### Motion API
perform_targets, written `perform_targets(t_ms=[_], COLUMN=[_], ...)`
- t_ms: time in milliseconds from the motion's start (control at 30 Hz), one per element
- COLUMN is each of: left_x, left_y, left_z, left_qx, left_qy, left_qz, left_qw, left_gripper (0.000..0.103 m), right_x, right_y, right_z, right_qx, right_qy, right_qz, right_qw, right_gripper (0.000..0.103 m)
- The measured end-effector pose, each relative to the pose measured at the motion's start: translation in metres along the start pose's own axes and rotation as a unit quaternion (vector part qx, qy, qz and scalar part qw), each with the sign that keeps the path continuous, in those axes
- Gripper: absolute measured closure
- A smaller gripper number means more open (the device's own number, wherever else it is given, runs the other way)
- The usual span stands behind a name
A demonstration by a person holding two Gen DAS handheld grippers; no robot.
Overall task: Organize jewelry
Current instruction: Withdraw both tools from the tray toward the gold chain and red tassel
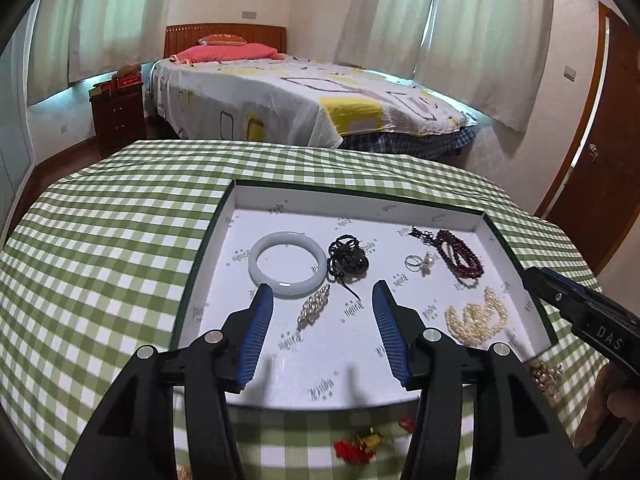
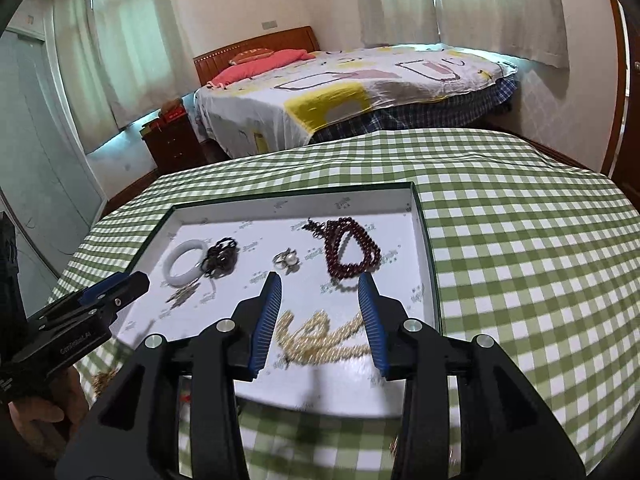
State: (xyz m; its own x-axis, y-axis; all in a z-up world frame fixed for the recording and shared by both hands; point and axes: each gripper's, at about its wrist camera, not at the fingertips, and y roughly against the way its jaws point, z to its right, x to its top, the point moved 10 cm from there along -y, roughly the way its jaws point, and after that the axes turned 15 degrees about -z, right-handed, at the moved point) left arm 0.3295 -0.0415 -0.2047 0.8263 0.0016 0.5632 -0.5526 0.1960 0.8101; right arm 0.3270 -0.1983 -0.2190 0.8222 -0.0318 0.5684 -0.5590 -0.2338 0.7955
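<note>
A shallow white tray [image 1: 476, 222] [image 2: 420, 216] lies on the checked table. In it are a white jade bangle [image 1: 287, 264] [image 2: 182, 266], a dark cord bracelet [image 1: 347, 262] [image 2: 220, 258], a pearl ring [image 1: 418, 262] [image 2: 287, 260], dark red beads [image 1: 460, 254] [image 2: 352, 248], a pearl necklace [image 1: 478, 316] [image 2: 324, 336] and a small pearl brooch [image 1: 314, 306] [image 2: 182, 296]. My left gripper [image 1: 323, 292] is open and empty above the tray's near middle. My right gripper [image 2: 320, 280] is open and empty above the pearl necklace.
Red and gold trinkets [image 1: 360, 442] lie on the green checked tablecloth [image 1: 100, 260] in front of the tray, and a gold chain [image 1: 546, 376] lies by its right corner. A bed [image 1: 300, 96] stands behind the table, a wooden door [image 1: 600, 160] at right.
</note>
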Motion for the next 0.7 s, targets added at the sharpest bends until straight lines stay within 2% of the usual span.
perform_targets(t_ms=[300, 700], left_x=[-0.031, -0.081], left_y=[0.026, 0.031], left_z=[-0.001, -0.014], left_qx=[0.002, 0.019], left_qy=[-0.002, 0.003], left_qz=[0.01, -0.016], left_qw=[0.9999, 0.9997], left_gripper=[0.052, 0.052], right_x=[-0.033, -0.076], right_y=[0.021, 0.025], right_z=[-0.009, -0.007], right_qx=[-0.004, -0.007], right_qy=[0.005, -0.001], right_qz=[0.001, -0.021], right_qw=[1.0, 1.0], right_gripper=[0.064, 0.064])
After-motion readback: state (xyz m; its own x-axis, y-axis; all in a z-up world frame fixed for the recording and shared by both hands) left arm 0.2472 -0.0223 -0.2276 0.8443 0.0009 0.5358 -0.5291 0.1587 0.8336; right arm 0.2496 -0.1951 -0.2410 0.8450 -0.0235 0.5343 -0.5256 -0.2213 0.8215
